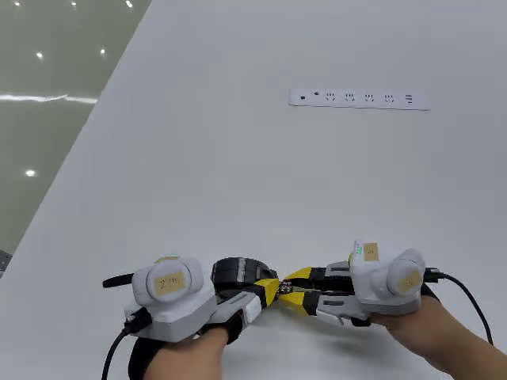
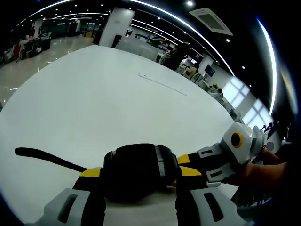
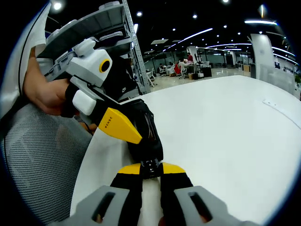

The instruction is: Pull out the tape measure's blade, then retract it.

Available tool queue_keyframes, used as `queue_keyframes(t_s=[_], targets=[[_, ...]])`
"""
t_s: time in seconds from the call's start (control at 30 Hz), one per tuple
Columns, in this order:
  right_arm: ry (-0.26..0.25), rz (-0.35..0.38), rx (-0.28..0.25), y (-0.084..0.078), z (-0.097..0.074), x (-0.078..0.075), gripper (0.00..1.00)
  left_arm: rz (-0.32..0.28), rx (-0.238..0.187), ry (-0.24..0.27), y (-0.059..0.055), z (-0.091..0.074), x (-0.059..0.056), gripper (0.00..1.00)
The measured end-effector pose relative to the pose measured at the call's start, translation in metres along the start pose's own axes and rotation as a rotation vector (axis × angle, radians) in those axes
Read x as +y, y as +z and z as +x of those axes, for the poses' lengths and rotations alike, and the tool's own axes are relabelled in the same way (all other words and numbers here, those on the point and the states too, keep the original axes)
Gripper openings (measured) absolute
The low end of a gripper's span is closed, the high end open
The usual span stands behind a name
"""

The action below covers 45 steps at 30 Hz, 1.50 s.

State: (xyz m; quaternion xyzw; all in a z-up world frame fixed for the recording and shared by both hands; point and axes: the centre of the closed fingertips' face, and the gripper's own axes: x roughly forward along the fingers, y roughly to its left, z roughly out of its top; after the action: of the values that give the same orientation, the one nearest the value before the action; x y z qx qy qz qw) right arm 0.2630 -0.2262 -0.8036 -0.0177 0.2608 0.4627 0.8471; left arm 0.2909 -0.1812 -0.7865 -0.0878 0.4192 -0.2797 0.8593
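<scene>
1. The black tape measure [image 1: 236, 271] sits at the bottom centre of the head view, just above the white table [image 1: 238, 158]. It is clamped between the 2 yellow-padded fingers of the left gripper [image 1: 247, 283].
2. In the left gripper view, the case [image 2: 134, 167] fills the gap between the left gripper's [image 2: 138, 173] fingers, with 1 pad pressed on each side. A black strap [image 2: 47, 157] trails from the case towards the left of the frame.
3. The right gripper [image 3: 150, 169] has its 2 fingers drawn together on the blade tip [image 3: 150, 163], right at the mouth of the case [image 3: 143, 132].
4. In the head view, the right gripper [image 1: 283, 290] meets the case from the right, tip to tip with the left gripper.
5. A white power strip [image 1: 358, 98] lies well apart, in the upper right of the head view.
</scene>
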Motion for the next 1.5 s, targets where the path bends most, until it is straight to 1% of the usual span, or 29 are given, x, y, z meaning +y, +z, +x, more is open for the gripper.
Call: queue_keyframes(t_s=[0.4,0.6,1.07,1.33,1.5], targets=[[0.011,0.004,0.007,-0.001,-0.001,0.000,0.12,0.006,0.004,0.001,0.000,0.000,0.000,0.57],[-0.001,-0.004,0.004,-0.003,0.000,0.000,0.12,0.018,0.000,0.008,0.000,0.000,-0.001,0.57],[-0.018,-0.020,0.017,-0.010,0.003,0.001,0.13,0.082,-0.010,0.029,-0.002,0.002,-0.002,0.58],[-0.028,-0.024,0.015,-0.010,0.003,0.000,0.13,0.084,-0.010,0.030,-0.002,0.001,-0.002,0.59],[-0.031,-0.025,0.020,-0.010,0.003,0.000,0.14,0.090,0.002,0.029,-0.003,0.002,-0.002,0.59]])
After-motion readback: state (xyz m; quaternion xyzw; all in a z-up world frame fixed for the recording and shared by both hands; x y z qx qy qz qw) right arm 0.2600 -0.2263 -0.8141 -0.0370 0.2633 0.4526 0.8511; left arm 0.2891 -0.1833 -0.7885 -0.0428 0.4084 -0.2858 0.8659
